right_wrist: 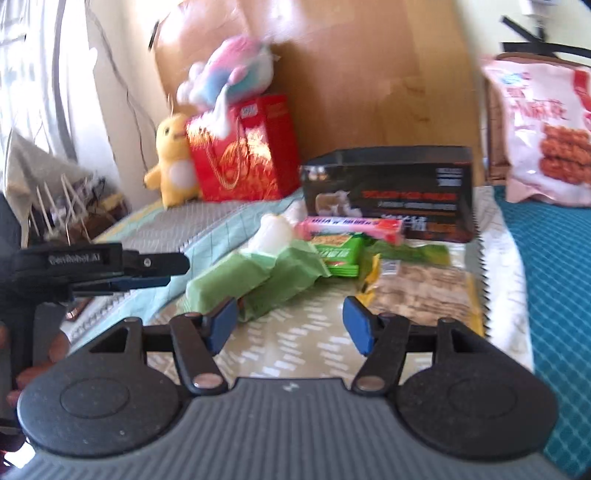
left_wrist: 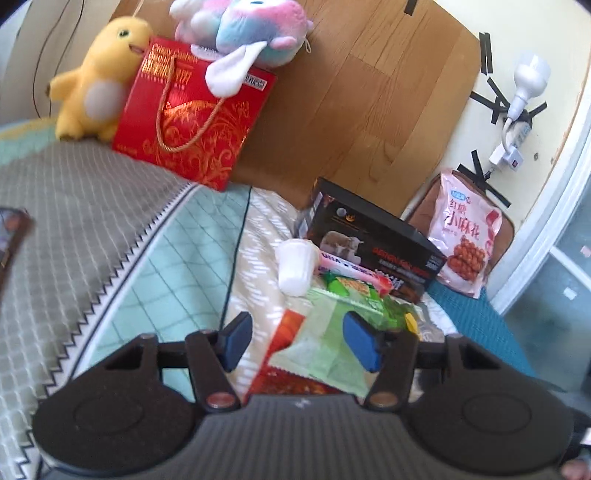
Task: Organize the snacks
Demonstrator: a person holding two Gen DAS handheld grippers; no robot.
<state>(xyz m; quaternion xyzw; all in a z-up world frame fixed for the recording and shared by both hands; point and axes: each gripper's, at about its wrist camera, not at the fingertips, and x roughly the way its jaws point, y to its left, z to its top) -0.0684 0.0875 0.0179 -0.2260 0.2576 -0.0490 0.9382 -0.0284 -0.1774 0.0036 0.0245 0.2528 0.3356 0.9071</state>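
A heap of snacks lies on the bed. It holds a light green packet (left_wrist: 325, 347) (right_wrist: 255, 280), a red-orange packet (left_wrist: 284, 354) under it, a bright green packet (left_wrist: 354, 291) (right_wrist: 340, 254), a pink bar (right_wrist: 351, 227) (left_wrist: 354, 271), a white cup (left_wrist: 295, 267) (right_wrist: 273, 232) and a yellow cracker pack (right_wrist: 424, 291). A black box (left_wrist: 373, 243) (right_wrist: 391, 192) stands behind them. My left gripper (left_wrist: 299, 341) is open over the light green packet. My right gripper (right_wrist: 290, 325) is open and empty above the bedding in front of the heap. The left gripper also shows from the side in the right wrist view (right_wrist: 147, 273).
A pink snack bag (left_wrist: 465, 236) (right_wrist: 543, 133) leans at the back right. A red gift box (left_wrist: 192, 114) (right_wrist: 243, 151), a yellow plush (left_wrist: 96, 77) (right_wrist: 173, 158) and a pastel plush (left_wrist: 240, 33) stand against the wooden headboard (left_wrist: 362, 96). Grey quilt (left_wrist: 74, 229) spreads left.
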